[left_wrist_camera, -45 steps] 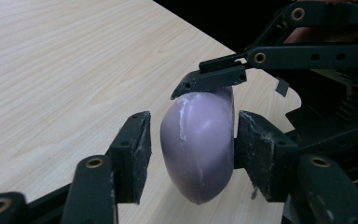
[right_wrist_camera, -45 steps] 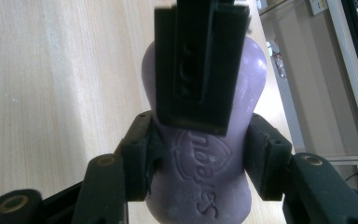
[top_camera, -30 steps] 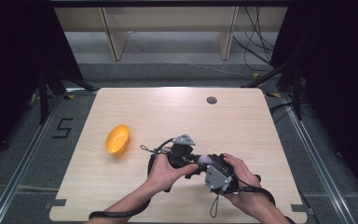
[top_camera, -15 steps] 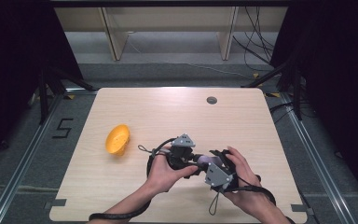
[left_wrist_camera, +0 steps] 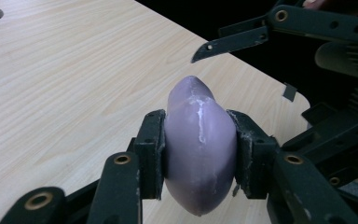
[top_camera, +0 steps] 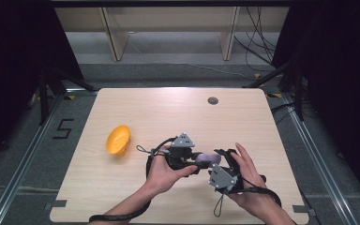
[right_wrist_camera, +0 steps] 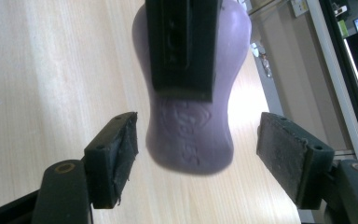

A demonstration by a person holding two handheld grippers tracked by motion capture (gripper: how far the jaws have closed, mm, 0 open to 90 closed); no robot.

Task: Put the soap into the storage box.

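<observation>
1. Left gripper (left_wrist_camera: 200, 154) clamped on purple soap (left_wrist_camera: 199, 149), held just above table (top_camera: 262, 126).
2. Right gripper (right_wrist_camera: 198, 161) spread wide, flanking soap's free end, touching nothing.
3. Looks light, firm, slick; best pinched across flat faces.
4. Orange dish (top_camera: 117, 140) well apart.

right tool (top_camera: 221, 159) drawn closer to the purple soap (top_camera: 208, 160), jaws now spread around it
</observation>
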